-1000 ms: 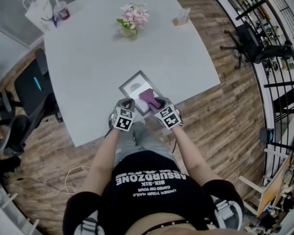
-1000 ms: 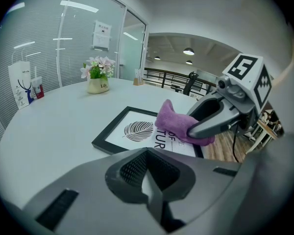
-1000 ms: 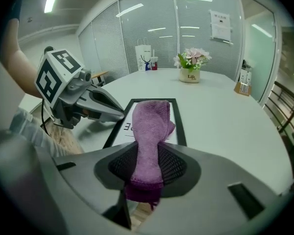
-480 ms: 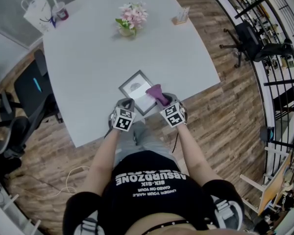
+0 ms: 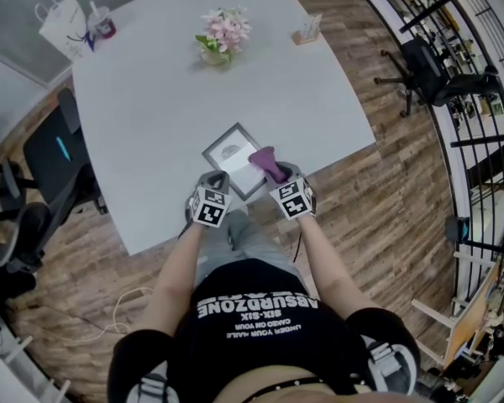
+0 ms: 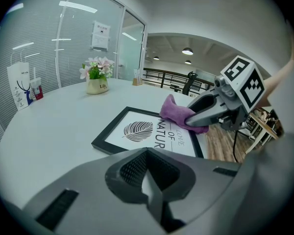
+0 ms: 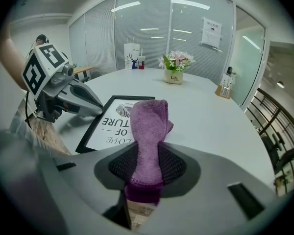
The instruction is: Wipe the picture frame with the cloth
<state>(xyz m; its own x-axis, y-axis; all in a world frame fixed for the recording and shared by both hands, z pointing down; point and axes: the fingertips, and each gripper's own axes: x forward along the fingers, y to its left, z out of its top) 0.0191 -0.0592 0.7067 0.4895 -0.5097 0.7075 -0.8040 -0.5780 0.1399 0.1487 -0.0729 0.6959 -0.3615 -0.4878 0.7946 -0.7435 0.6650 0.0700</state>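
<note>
A black picture frame [image 5: 232, 155] with a leaf print lies flat near the front edge of the white table [image 5: 168, 91]. My right gripper [image 5: 275, 177] is shut on a purple cloth [image 5: 265, 163], which stands up from the jaws over the frame's right side. In the right gripper view the cloth [image 7: 149, 121] rises between the shut jaws of the right gripper [image 7: 146, 174], with the frame [image 7: 110, 124] behind it. My left gripper [image 5: 216, 179] sits at the frame's near left corner. The left gripper [image 6: 148, 177] is shut and holds nothing; ahead lie the frame [image 6: 137, 131] and cloth [image 6: 179, 114].
A pot of pink flowers [image 5: 222, 35] stands at the table's far middle. At the far left corner are a paper bag [image 5: 63, 19] and a cup [image 5: 104, 17], with a small card holder [image 5: 311, 30] far right. Black chairs [image 5: 55, 154] stand to the left.
The right gripper has lifted the cloth off the frame's surface and shifted a little to the right. The left gripper has stayed put.
</note>
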